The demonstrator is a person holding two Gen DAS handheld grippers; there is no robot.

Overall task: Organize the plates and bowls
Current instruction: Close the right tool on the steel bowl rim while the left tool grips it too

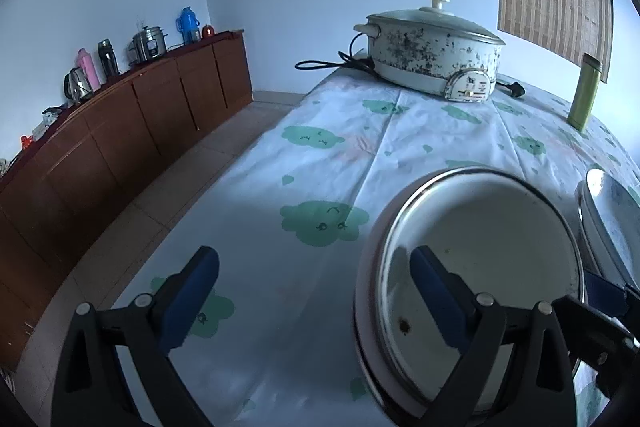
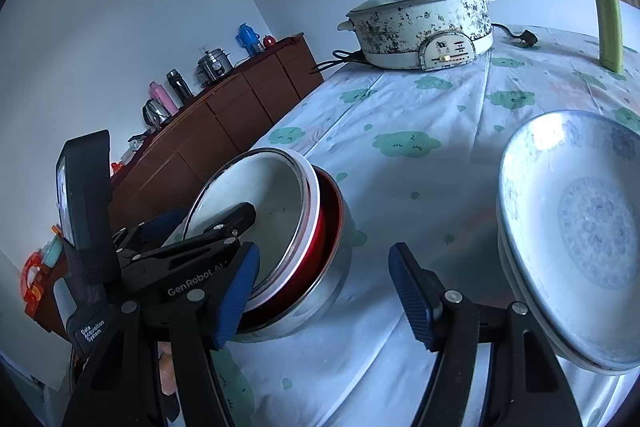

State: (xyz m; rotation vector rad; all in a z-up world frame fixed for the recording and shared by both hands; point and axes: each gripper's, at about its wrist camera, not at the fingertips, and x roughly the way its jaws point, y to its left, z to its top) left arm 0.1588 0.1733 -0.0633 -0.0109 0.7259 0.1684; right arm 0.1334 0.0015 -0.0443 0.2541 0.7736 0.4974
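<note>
A white enamel bowl (image 1: 480,251) with a metal rim sits nested on top of a red bowl (image 2: 320,247) and a metal bowl (image 2: 324,303) on the cloud-print tablecloth (image 1: 320,155). My left gripper (image 1: 316,283) is open, its right finger inside the white bowl and its left finger outside over the cloth. The stack also shows in the right wrist view (image 2: 260,203). My right gripper (image 2: 324,287) is open and empty, between the bowl stack and a stack of blue-patterned plates (image 2: 580,227). The plates' edge shows in the left wrist view (image 1: 608,211).
A speckled electric pot (image 1: 432,55) with lid and cord stands at the far end of the table. A green bottle (image 1: 584,91) stands at the far right. A brown sideboard (image 1: 120,131) with flasks and kettles runs along the left wall, across a tiled floor strip.
</note>
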